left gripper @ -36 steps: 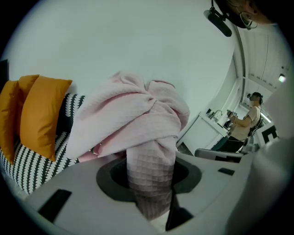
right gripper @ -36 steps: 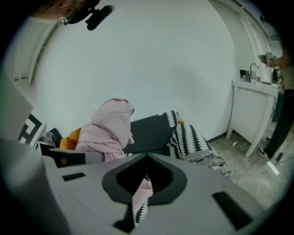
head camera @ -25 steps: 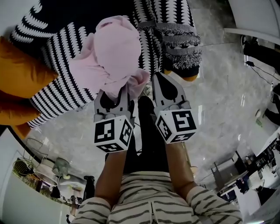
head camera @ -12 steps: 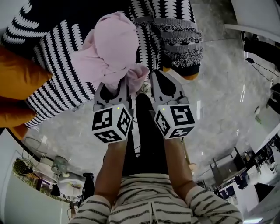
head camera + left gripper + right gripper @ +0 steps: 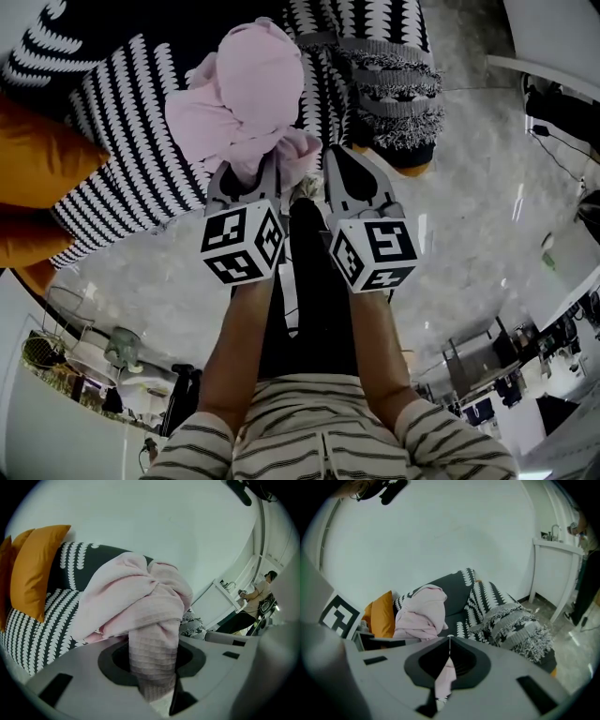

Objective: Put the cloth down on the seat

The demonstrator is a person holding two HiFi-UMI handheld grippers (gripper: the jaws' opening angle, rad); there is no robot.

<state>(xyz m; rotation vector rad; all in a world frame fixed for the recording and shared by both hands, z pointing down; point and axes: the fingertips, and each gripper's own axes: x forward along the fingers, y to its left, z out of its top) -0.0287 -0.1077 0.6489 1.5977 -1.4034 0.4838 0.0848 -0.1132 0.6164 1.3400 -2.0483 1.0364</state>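
The left gripper (image 5: 152, 641) is clenched on a thick rolled fold of the pink waffle-weave cloth (image 5: 136, 597), which fills the gap between its jaws. Just to its right, the right gripper (image 5: 449, 644) has its jaws nearly together, pinching a thin corner of the same cloth. Each gripper carries one cube with black-and-white square markers, which makes two marker cubes (image 5: 244, 246) in all. Beyond the jaws the single cloth is bunched into a knotted bundle, held out over the black-and-white leaf-patterned sofa seat (image 5: 122, 178). Whether it rests on the seat I cannot tell. Two orange cushions (image 5: 37, 569) lean at the left end of the sofa. On the right side one black-and-white fringed throw (image 5: 394, 84) hangs over the seat's edge. Nearer the person is a grey marbled floor (image 5: 469, 234), and two bare forearms (image 5: 234, 347) with striped sleeves lead back from the grippers. Far right in the left gripper view, a person (image 5: 260, 592) stands at a white counter.
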